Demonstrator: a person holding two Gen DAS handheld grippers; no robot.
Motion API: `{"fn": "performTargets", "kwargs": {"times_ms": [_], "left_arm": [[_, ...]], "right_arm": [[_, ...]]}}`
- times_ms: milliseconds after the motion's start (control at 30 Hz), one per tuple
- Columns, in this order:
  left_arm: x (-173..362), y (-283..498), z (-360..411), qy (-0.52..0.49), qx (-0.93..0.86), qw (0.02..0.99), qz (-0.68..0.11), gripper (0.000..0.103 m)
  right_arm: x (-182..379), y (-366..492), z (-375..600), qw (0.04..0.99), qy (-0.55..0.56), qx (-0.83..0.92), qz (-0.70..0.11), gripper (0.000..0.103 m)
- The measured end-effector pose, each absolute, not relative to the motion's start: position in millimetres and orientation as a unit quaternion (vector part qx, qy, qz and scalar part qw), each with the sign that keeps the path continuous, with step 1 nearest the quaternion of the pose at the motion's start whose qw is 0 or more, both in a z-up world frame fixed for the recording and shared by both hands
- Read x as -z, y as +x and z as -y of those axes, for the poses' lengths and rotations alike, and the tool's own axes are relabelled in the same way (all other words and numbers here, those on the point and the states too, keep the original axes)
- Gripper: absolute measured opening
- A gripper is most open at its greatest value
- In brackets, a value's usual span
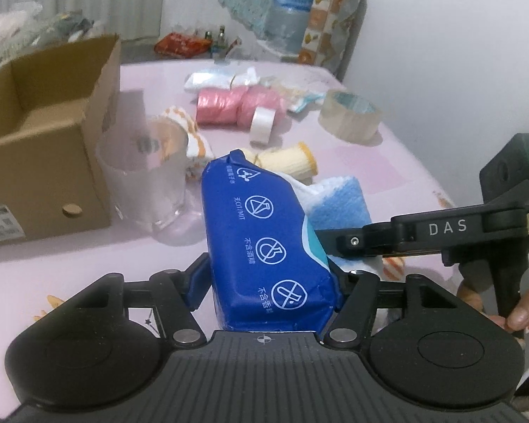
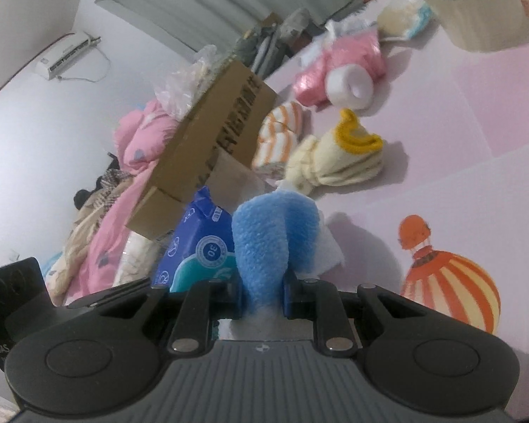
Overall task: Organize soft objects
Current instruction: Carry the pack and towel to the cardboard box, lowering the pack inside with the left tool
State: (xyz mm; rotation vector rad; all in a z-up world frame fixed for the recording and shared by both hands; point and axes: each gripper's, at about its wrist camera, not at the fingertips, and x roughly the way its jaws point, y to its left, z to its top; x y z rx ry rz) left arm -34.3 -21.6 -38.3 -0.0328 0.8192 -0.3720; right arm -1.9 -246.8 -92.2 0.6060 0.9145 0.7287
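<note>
Wipes (image 1: 264, 246), a blue pack, sit clamped in my left claw (image 1: 269, 282) above the pink table (image 1: 388, 176). My right claw (image 2: 262, 290) pinches a blue cloth (image 2: 264, 243) just beside them. Box (image 1: 46, 162) and glass (image 1: 148, 183) stand left.

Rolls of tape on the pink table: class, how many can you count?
2. A wide clear tape roll sits at the table's far right; a small white tape roll lies against the pink bundles. The cardboard box may hide more.
</note>
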Motion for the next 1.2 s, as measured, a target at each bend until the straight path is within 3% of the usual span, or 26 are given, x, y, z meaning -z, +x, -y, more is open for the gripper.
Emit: {"fn": "performTargets", "kwargs": {"times_ms": [400, 767, 1000, 1200], "left_arm": [[-55.1, -78.0, -19.9, -0.007, 0.136, 0.945, -0.299, 0.062], [-141.0, -32.5, -84.0, -0.034, 0.07, 0.958, -0.276, 0.062], [-154.8, 21.3, -121.2, -0.035, 0.042, 0.957, -0.284, 0.062], [-123.8, 101.1, -156.6, -0.052, 0.03, 0.938, -0.342, 0.062]], "right_arm": [[-11.0, -25.1, 196.7, 0.81, 0.226, -0.407, -0.355, 0.061], [-106.3, 39.2, 102.9, 0.775, 0.211, -0.492, -0.336, 0.061], [-132.8, 97.8, 48.2, 0.771, 0.203, -0.491, -0.352, 0.061], [-103.0, 168.4, 10.5, 0.765, 0.209, -0.453, -0.407, 0.061]]}}
